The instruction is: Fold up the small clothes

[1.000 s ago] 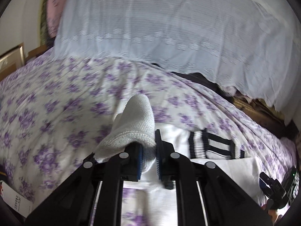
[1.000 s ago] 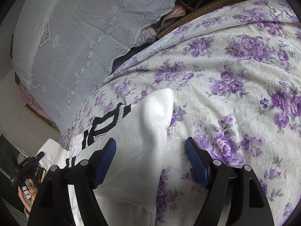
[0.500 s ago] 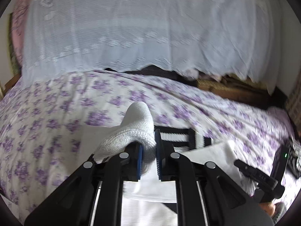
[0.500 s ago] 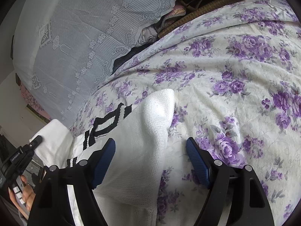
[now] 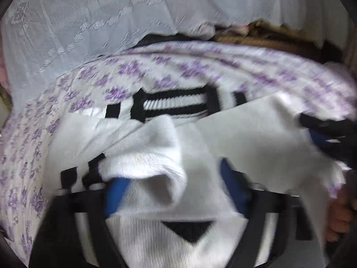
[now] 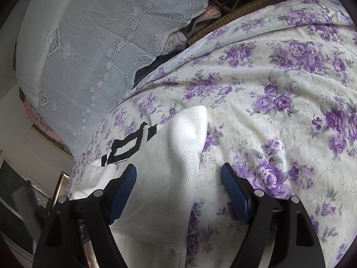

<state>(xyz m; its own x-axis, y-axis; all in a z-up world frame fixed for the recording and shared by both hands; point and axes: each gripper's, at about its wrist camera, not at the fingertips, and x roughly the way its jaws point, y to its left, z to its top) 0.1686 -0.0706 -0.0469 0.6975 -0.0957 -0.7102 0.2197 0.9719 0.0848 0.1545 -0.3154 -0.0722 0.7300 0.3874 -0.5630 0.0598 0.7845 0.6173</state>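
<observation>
So, up close in the left wrist view, the left hand-held gripper (image 5: 176, 192) has its blue pads (image 5: 116, 192) spread apart w/ a soft white fold bunched between them; the pic is blurry, so I can't tell if a pad touches the knit. That fold is part of the white knit sweater (image 5: 245, 138), which lies on the bed (image 5: 33, 138) w/ its black stripe trim (image 5: 176, 102) at the far edge. On the right side, the right hand-held gripper (image 6: 178, 185) is wide open too, pads apart, hanging over the sweater's right edge w/o squeezing it. A corner of the knit (image 6: 191, 122) sits up a bit just past the pads. The sweater looks light, floppy & stretchy, not slippery, not breakable. It'll sag & bunch if picked up from the middle, I think. Best spot to grab is prob. a thick edge or corner, like the striped hem or the sleeve end, pinching both layers. Further back is the purple flower sheet (image 6: 279, 93), then a white lace cloth (image 6: 93, 33) hanging behind the bed.
</observation>
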